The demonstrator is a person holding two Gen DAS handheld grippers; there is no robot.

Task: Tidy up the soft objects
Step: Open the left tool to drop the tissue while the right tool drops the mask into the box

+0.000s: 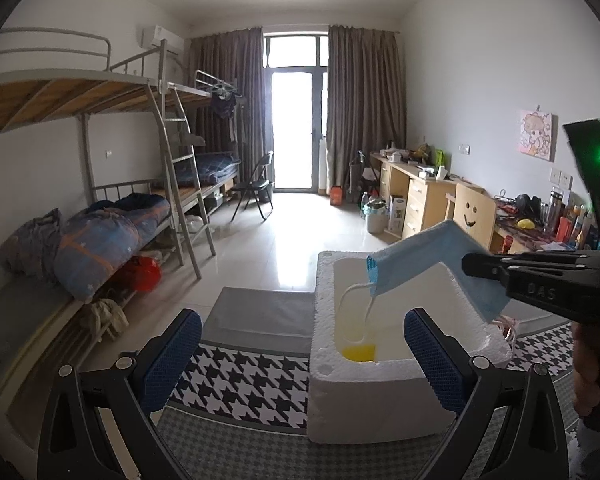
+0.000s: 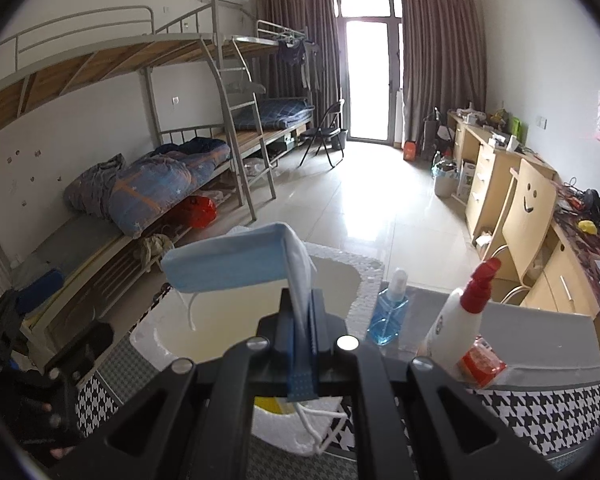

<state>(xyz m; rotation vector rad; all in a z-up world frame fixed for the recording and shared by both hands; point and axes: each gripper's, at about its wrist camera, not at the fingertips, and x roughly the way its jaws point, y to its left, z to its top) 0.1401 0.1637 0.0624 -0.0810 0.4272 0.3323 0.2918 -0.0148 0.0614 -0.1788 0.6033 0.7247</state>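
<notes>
1. The right gripper (image 2: 302,312) pinches a blue surgical mask (image 1: 428,266) by one end, holding it above the white foam box (image 1: 380,396).
2. The left gripper (image 1: 302,356), jaws wide apart and empty, hovers beside the box on a houndstooth cloth (image 1: 240,380).

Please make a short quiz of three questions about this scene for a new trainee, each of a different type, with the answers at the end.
1. True or false: the left gripper is shut on the blue face mask.
2. Multiple choice: the mask hangs above which thing? A) the white foam box B) a folding chair C) a bed
3. Fill in: beside the foam box in the right wrist view stand a blue spray bottle and a white spray bottle with a ___ nozzle.

Key
1. False: the right gripper is shut on the mask; the left one is open and holds nothing.
2. A
3. red
</notes>
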